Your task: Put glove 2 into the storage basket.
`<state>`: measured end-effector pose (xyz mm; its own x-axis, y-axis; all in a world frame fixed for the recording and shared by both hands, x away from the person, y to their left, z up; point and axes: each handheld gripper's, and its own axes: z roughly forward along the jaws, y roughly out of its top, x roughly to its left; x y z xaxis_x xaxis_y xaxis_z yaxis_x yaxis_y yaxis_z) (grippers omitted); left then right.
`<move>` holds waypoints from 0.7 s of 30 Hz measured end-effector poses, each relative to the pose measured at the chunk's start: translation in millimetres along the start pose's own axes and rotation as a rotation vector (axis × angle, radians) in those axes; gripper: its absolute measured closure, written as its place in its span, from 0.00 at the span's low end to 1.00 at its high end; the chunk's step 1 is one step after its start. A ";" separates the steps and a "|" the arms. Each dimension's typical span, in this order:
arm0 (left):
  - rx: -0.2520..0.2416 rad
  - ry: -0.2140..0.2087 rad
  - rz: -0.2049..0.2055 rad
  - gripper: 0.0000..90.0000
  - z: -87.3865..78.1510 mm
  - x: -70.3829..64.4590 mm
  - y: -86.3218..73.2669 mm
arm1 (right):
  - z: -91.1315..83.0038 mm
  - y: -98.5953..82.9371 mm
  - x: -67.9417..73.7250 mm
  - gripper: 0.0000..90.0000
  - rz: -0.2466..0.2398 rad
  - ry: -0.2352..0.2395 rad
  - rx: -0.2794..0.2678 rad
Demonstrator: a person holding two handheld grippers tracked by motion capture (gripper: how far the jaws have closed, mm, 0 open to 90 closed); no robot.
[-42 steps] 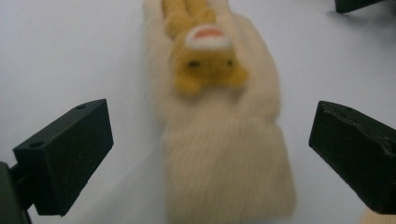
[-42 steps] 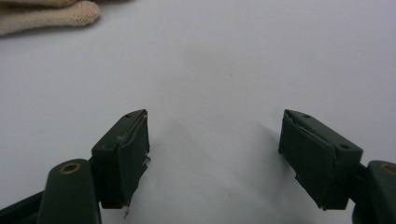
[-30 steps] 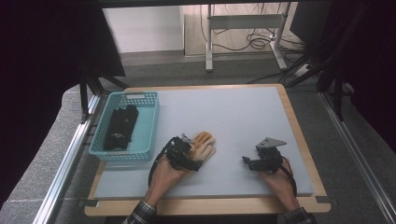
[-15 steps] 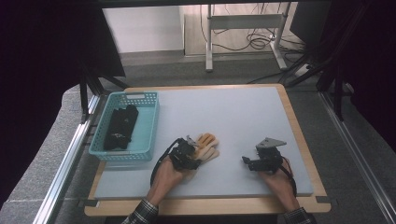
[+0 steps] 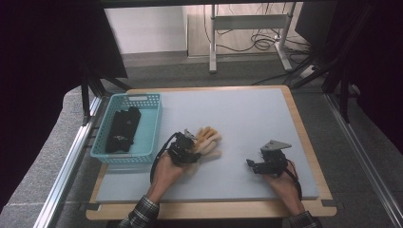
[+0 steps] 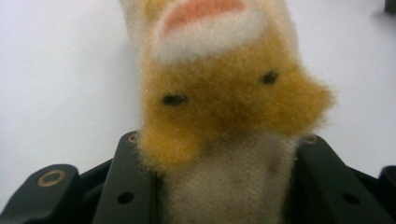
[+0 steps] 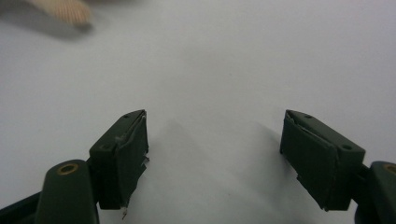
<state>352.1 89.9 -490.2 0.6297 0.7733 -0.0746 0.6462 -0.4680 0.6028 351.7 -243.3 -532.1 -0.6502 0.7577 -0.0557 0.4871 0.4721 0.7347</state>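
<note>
Grey surface (image 5: 237,123) on a wood frame; basket (image 5: 142,152) at left. Left claw (image 5: 190,149) clamps the plush (image 5: 208,140); right claw (image 5: 254,166) rests spread, empty.

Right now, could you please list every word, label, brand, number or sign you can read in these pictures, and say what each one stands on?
None: no text can be read anywhere.
Plush glove, held in the left gripper: fur with a stitched face, no label.
Teal basket and the black items in it: no print visible.
Right gripper, open over the table: no markings.
</note>
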 end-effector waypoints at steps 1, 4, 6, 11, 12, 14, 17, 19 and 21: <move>-0.008 0.011 -0.005 0.66 -7.0 3.9 3.8 | 0.0 0.0 0.0 0.25 0.001 0.000 0.000; -0.023 0.026 -0.021 0.66 -18.6 11.6 9.5 | -0.1 0.0 -0.1 0.25 -0.001 -0.001 0.001; -0.034 0.040 -0.031 0.66 -26.0 17.3 12.8 | -0.1 0.0 0.0 0.25 0.000 0.000 0.001; -0.054 0.072 -0.061 0.66 -43.3 33.4 18.1 | -0.1 0.0 0.1 0.25 0.001 0.000 0.001; -0.057 0.084 -0.066 0.66 -48.3 38.6 19.1 | -0.2 0.0 0.0 0.25 0.000 0.000 0.002; -0.064 0.097 -0.080 0.66 -56.9 47.5 20.2 | -0.1 0.0 0.0 0.25 0.001 0.000 0.001; -0.075 0.114 -0.099 0.66 -66.6 57.8 20.9 | -0.1 0.0 0.0 0.25 0.000 0.000 0.001; -0.081 0.135 -0.116 0.66 -75.4 66.6 21.1 | -0.1 0.0 0.0 0.25 0.000 0.000 0.001; -0.087 0.157 -0.134 0.66 -83.6 75.9 20.8 | -0.1 0.0 0.0 0.25 0.000 0.000 0.001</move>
<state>377.3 174.7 -416.9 0.4614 0.8864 -0.0377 0.6753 -0.3233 0.6629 351.6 -243.3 -532.0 -0.6500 0.7579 -0.0555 0.4880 0.4722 0.7341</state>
